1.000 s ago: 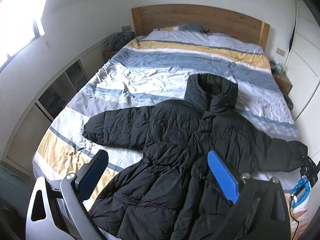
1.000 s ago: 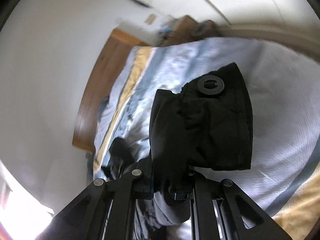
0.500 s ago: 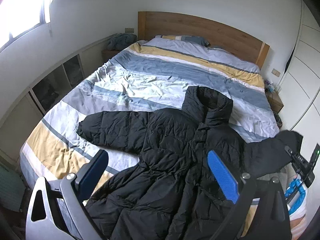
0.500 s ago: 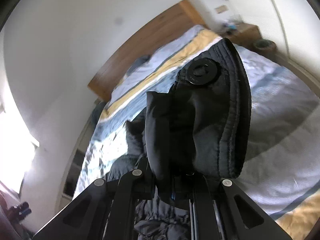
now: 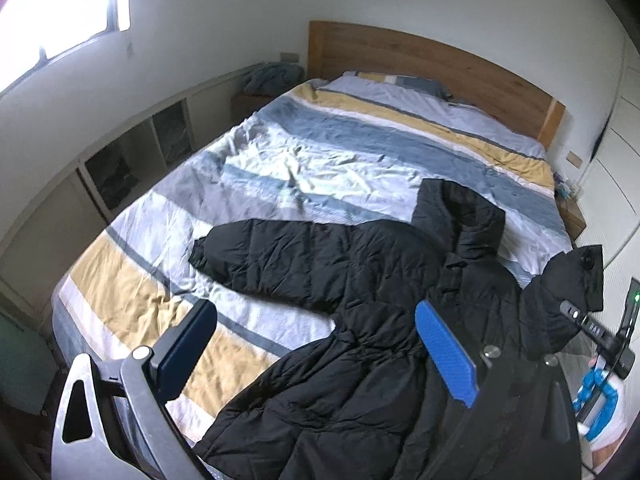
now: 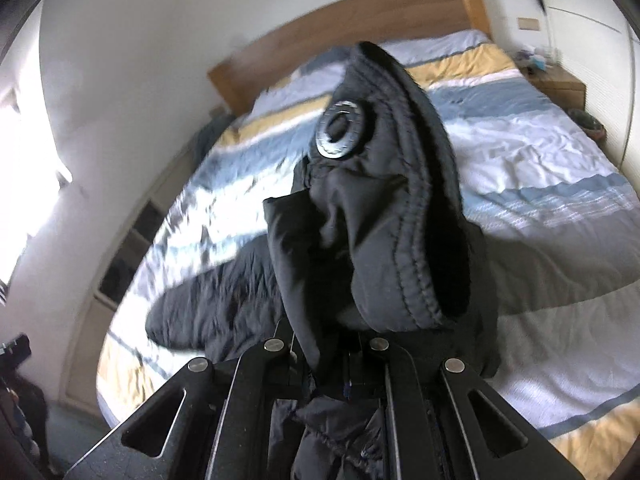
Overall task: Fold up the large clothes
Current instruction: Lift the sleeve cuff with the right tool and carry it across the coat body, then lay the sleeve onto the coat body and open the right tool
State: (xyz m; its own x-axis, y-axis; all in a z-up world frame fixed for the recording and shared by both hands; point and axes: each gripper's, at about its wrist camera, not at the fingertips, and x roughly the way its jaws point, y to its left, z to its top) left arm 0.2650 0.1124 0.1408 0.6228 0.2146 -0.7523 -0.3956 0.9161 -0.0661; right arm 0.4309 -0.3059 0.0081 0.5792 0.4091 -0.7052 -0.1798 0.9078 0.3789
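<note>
A black puffer jacket lies front-up on the striped bed, hood toward the headboard, one sleeve spread to the left. My left gripper is open and empty, held above the jacket's lower half. My right gripper is shut on the cuff of the other sleeve, which has a round snap button, and holds it lifted off the bed. In the left wrist view that raised cuff stands up at the right edge, with the right gripper under it.
A wooden headboard and pillow stand at the far end. Low shelving runs along the left wall under a bright window. A nightstand and white wardrobe doors are on the right side.
My right gripper has lifted the sleeve cuff off the bed and swung it up and inward over the jacket. The left gripper has risen and drawn back a little, still open.
</note>
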